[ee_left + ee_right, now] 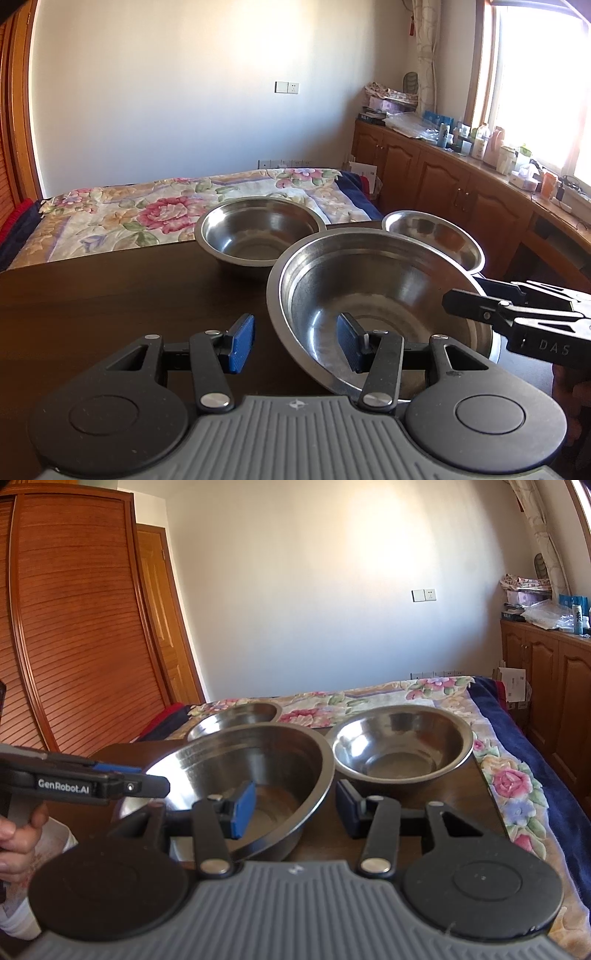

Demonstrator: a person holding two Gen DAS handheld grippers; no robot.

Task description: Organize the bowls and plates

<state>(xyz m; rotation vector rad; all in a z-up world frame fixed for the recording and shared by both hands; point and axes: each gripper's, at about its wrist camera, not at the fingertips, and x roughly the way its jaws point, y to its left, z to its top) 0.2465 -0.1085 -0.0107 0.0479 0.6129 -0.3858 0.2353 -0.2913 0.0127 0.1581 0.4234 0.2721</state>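
Our two tongs straddle the rim of the near big bowl [380,306] on the dark table [110,295], left gripper [295,341] and right gripper [295,808] both spread, pads not pinching. Two smaller bowls [258,236] sit beyond; the far right one [436,236] is partly hidden.

Window [535,74] glare right; wall [332,572] sunlit; fisheye-bent edges.
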